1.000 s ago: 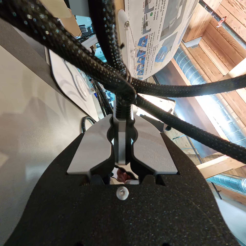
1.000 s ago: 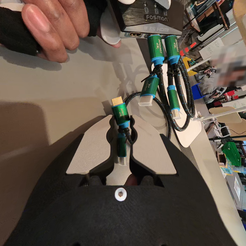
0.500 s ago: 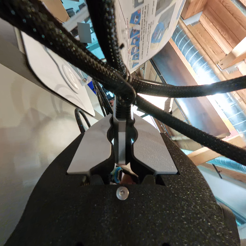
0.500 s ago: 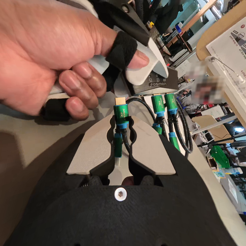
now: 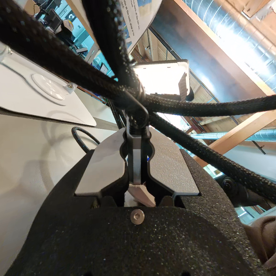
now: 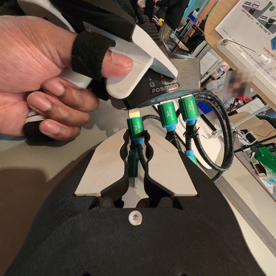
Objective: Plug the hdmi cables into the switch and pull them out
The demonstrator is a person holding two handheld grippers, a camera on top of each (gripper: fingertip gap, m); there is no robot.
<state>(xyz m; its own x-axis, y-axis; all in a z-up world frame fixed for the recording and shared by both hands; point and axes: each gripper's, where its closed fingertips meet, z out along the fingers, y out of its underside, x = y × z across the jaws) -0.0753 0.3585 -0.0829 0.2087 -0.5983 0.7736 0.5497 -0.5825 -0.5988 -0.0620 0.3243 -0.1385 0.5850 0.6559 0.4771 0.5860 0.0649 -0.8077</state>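
Between the pale fingers of the right gripper (image 6: 136,132), a green plug (image 6: 135,128) with a blue collar and a gold tip is clamped, both pads pressing its sides. The gold tip points up and sits just under the front edge of a dark metal switch box (image 6: 167,85), near its leftmost port. Two more green plugs (image 6: 168,114) are seated in the box's other ports, their black braided cables (image 6: 224,134) looping down over the light table (image 6: 44,149). The left gripper (image 5: 137,134) grips that same box (image 5: 135,155) edge-on between its fingers, a person's hand (image 6: 37,74) around its handle. Thick black sleeved cables (image 5: 194,104) cross in front of the left camera.
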